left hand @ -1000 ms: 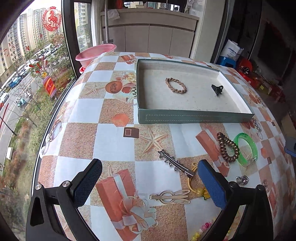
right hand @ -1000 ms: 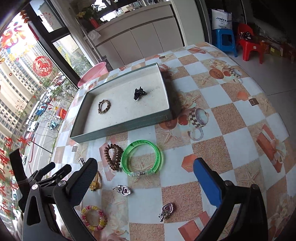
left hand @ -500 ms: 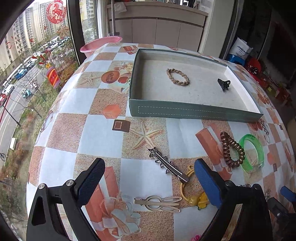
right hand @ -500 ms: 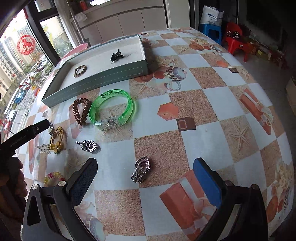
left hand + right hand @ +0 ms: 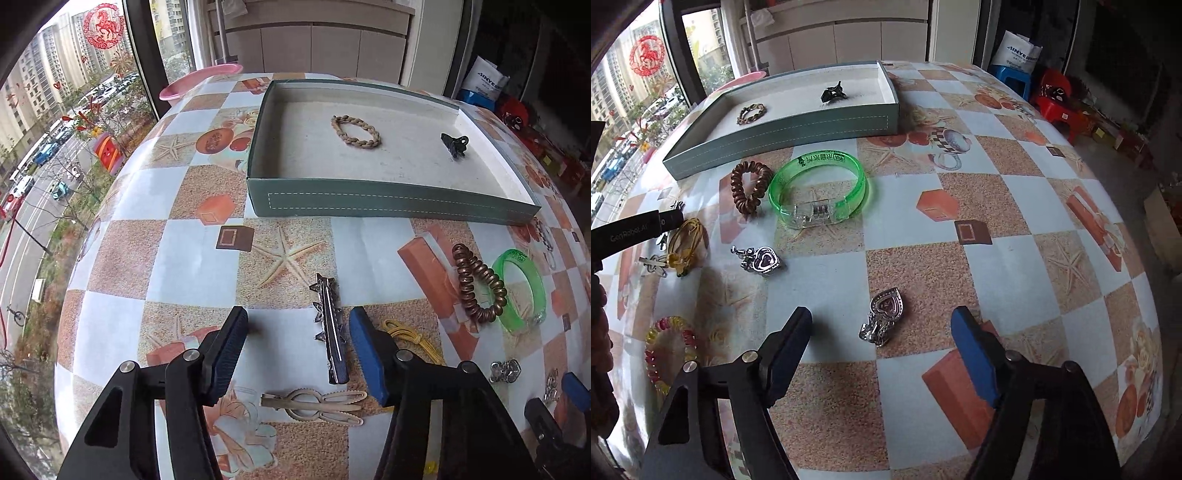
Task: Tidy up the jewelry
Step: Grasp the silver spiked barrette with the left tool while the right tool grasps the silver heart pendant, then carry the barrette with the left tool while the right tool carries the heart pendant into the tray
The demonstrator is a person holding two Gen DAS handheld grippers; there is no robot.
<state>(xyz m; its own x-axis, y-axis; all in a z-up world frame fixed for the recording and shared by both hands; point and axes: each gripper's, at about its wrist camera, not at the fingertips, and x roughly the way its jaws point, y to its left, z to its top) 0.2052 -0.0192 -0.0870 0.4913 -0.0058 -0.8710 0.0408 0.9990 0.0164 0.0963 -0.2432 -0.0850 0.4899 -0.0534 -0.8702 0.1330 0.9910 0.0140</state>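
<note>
While loose pieces lie in front of the green tray (image 5: 388, 206), the left gripper (image 5: 297, 332) closes around a spiked silver clip (image 5: 330, 334), apparently untouched. The right gripper (image 5: 881, 332) closes around a heart pendant (image 5: 884, 315), pads clear.

Glossy printed oilcloth covers the table (image 5: 184, 206), catching window glare. The tray (image 5: 369, 201) looks like matt green card with white stitching and a dull, grainy pale floor. A spiked hair clip (image 5: 330, 332) gleams as polished metal. The bangle (image 5: 820, 188) is clear green plastic, shiny. The coil hair tie (image 5: 748, 186) shows bronze, glossy plastic. The heart pendant (image 5: 884, 315) sparkles, silvery metal set with tiny stones. The braided bracelet (image 5: 355, 130) looks like rough, matt cord.
</note>
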